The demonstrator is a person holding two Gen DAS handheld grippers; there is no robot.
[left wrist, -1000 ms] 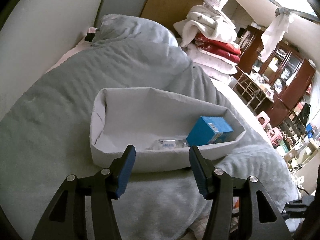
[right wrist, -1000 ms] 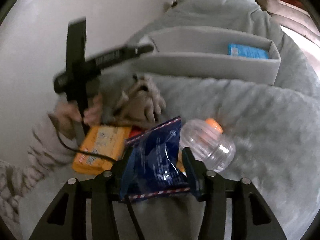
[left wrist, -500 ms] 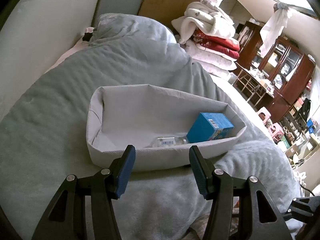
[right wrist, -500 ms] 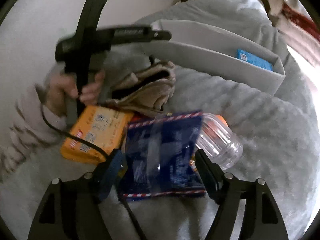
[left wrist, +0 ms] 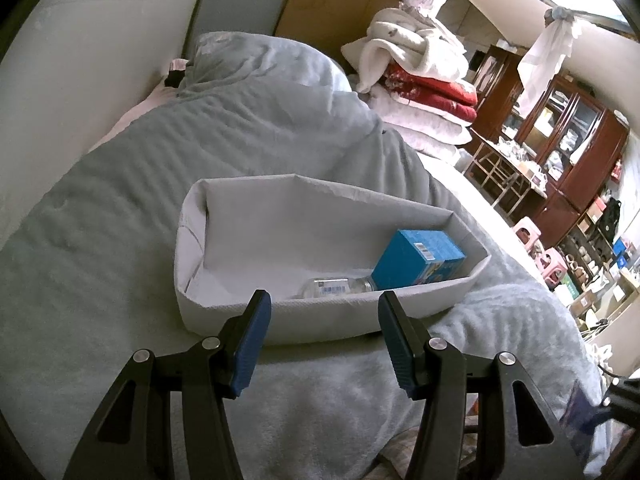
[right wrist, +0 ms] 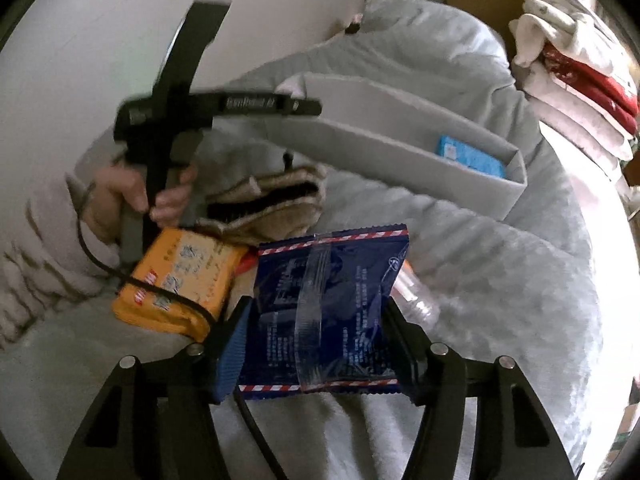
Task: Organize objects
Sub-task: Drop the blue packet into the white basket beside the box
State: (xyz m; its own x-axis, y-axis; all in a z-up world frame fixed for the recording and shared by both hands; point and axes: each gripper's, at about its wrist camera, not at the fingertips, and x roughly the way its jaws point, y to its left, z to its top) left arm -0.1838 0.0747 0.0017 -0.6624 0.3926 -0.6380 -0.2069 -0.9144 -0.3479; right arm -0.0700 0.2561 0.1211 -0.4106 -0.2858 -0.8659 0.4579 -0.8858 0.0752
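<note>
A grey fabric bin (left wrist: 224, 316) sits on the bed and holds a blue box (left wrist: 416, 258) and a small clear bottle (left wrist: 332, 286). My left gripper (left wrist: 324, 340) is open and empty, just in front of the bin's near wall. My right gripper (right wrist: 316, 346) is shut on a dark blue snack packet (right wrist: 332, 312) and holds it above the bed. The bin (right wrist: 400, 152) with the blue box (right wrist: 470, 158) lies beyond it. An orange packet (right wrist: 176, 280), a beige cloth pouch (right wrist: 272, 204) and a clear orange-capped bottle (right wrist: 416, 300) lie close by.
A grey blanket (left wrist: 100, 240) covers the bed. A white wall (left wrist: 80, 60) runs along the left. Folded bedding (left wrist: 420, 80) is stacked at the head. Wooden cabinets (left wrist: 560, 152) stand to the right. The hand holding the left gripper (right wrist: 160, 140) is near the orange packet.
My right gripper has closed on the blue packet and raised it, with its jaws set wider than a second ago. The left gripper has lifted slightly and stays open before the bin.
</note>
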